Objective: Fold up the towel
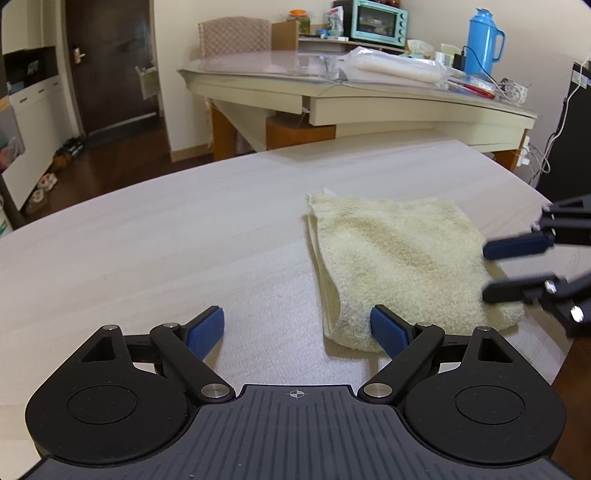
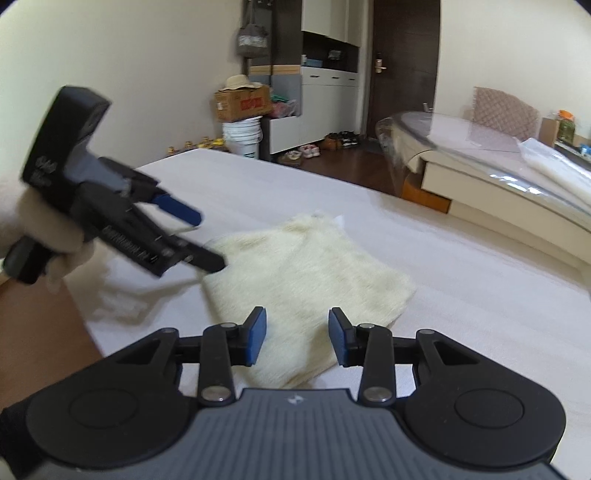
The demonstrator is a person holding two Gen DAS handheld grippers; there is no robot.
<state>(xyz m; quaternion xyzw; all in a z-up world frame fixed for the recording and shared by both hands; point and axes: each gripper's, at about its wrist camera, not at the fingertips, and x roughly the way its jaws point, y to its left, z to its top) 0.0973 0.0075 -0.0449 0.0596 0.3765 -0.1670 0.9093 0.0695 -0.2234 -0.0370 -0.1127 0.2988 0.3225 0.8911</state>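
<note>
A cream towel (image 1: 402, 254) lies folded into a small rectangle on the pale table (image 1: 184, 236). My left gripper (image 1: 297, 325) is open and empty, just in front of the towel's near left corner; its right finger sits beside that corner. My right gripper (image 2: 297, 334) is open and empty, hovering over the towel's (image 2: 306, 269) near edge. In the left wrist view the right gripper (image 1: 487, 269) comes in from the right over the towel's right edge. In the right wrist view the left gripper (image 2: 212, 240), held by a gloved hand, is at the towel's left corner.
A second beige table (image 1: 369, 92) stands behind with a blue thermos (image 1: 484, 40), a teal oven (image 1: 378, 20) and plastic bags. The pale table's front edge (image 2: 79, 306) drops to a brown floor. A cabinet, shoes and a door stand at the far wall.
</note>
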